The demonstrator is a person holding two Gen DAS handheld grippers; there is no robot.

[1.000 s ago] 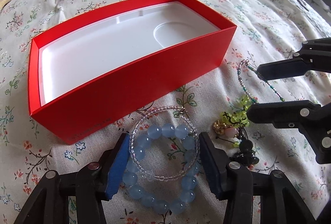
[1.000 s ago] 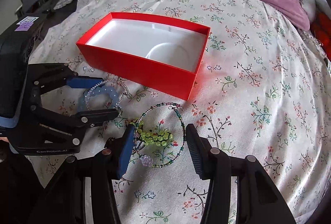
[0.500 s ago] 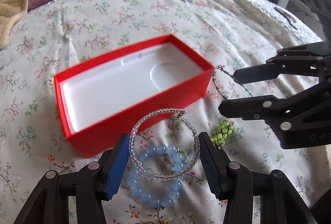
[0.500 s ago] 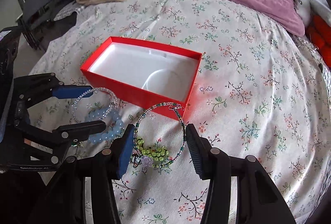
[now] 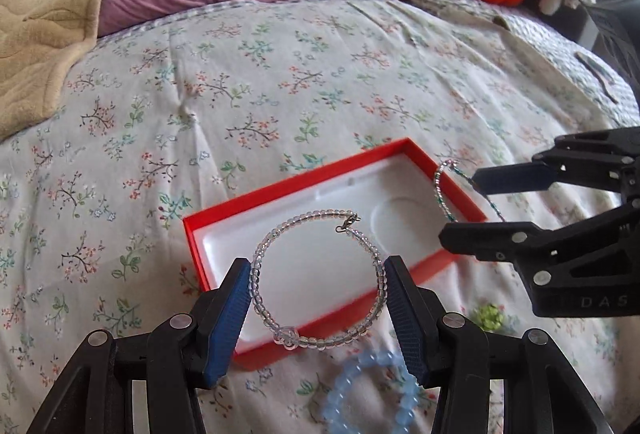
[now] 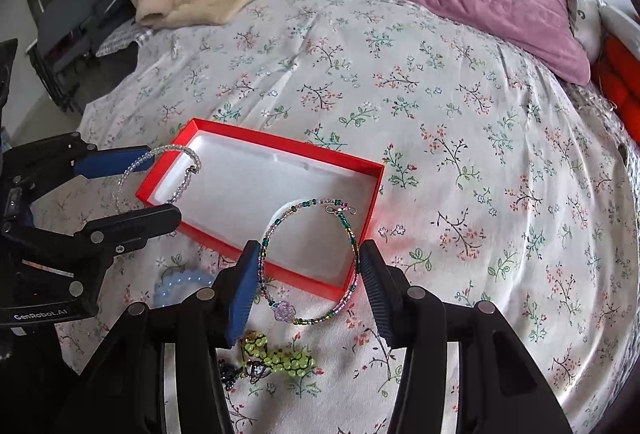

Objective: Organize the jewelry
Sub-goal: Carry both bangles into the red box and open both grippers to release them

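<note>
On the bed (image 5: 320, 81) with the flowered cover, the red box (image 5: 424, 161) now sits in the lower middle of both wrist views and looks smaller than a second ago, because we have lifted both grippers away from the cover. Our left gripper (image 5: 318, 276) keeps its jaws clamped on the clear bead bracelet (image 5: 256, 266), which hangs in front of the white inside of the box. Our right gripper (image 6: 308, 262) has its jaws pressed on the green and purple bracelet (image 6: 354, 246), also in front of the box opening. The pale blue bracelet (image 5: 376, 390) and the yellow-green beads (image 6: 280, 356) were left on the cover, at the bottom of the frames. We judge both bracelets are picked up and the next step is lowering them into the box.
</note>
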